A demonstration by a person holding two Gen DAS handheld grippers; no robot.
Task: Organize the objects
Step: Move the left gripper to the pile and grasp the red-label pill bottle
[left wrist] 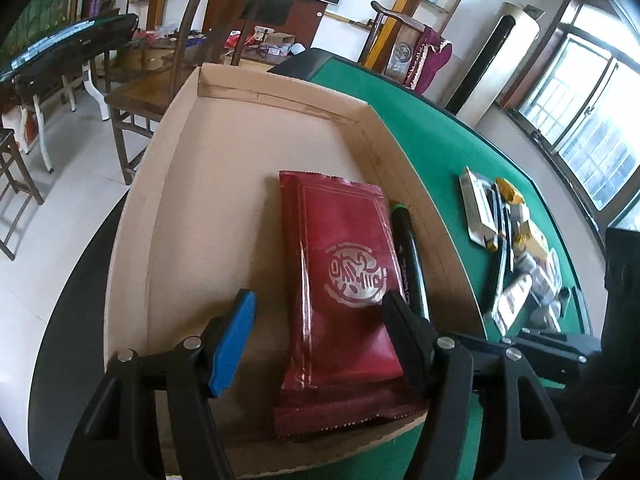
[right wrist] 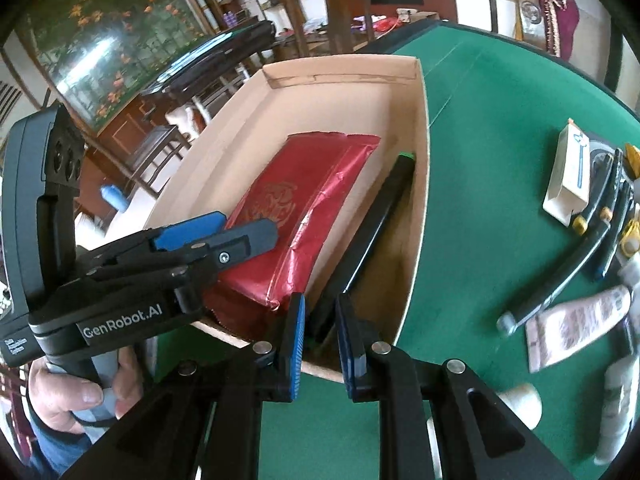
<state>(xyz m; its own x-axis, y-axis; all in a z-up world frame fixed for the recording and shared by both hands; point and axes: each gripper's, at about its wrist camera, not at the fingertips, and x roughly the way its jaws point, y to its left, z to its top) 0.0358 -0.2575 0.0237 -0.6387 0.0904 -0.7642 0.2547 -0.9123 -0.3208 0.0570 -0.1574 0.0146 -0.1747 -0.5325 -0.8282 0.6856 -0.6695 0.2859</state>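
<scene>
Two items, pouch (left wrist: 340,280) and marker (left wrist: 410,256), lie packed in the box (left wrist: 180,184); left gripper (left wrist: 320,336) spread over the pouch, right gripper (right wrist: 320,344) pressed together, empty.

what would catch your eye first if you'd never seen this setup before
The shiny dark red foil packet lying flat in the shallow cardboard box stands out most, with a black marker with a green tip squeezed between it and the box's wall. Next, the bright green felt table, with a jumble of small items beside the box.
</scene>
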